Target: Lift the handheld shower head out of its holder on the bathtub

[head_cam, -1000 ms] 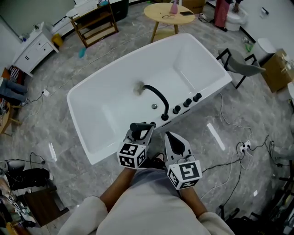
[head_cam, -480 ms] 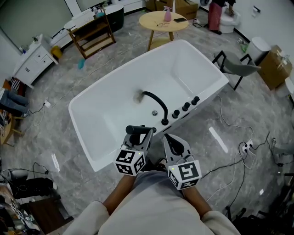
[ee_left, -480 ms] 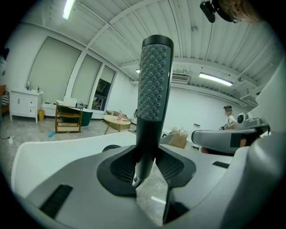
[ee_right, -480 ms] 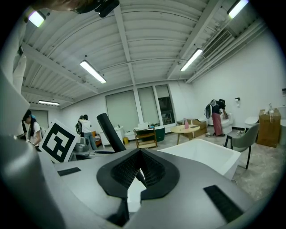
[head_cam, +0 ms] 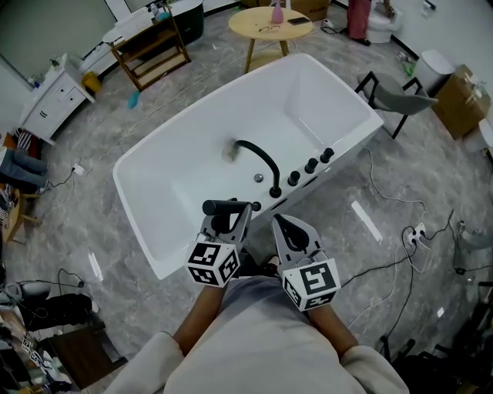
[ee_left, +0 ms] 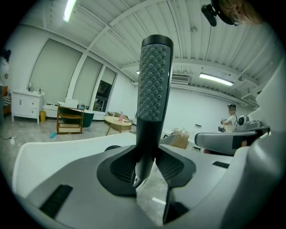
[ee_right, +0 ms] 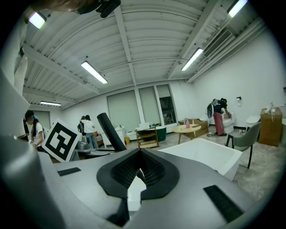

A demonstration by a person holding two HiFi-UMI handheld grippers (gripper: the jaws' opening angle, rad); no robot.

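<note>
The left tongs [head_cam: 229, 221] are clamped on the handheld shower head [head_cam: 222, 206]. In the left gripper view its dark handle stands upright between the two pads [ee_left: 145, 163], and its dimpled grey face [ee_left: 154, 85] is turned toward the camera. From the head view the shower head lies crosswise over the near rim of the white bathtub [head_cam: 185, 185]. It is just beside a small black fitting on the rim [head_cam: 255, 206], which may be its holder. That view is too small to show whether the lower end of the handle is clear of the fitting.

The right tongs [head_cam: 282, 224] hang close beside the left pair, over the floor in front of the tub. In the right gripper view their pads meet at the tips [ee_right: 139, 170] with nothing between them.

Further along the same rim stand a curved black spout [head_cam: 258, 160] and a row of black knobs [head_cam: 310, 165]. Beyond the tub are a round wooden table [head_cam: 271, 25] carrying a pink bottle [head_cam: 276, 13], and a grey chair [head_cam: 400, 104] to the right.
</note>
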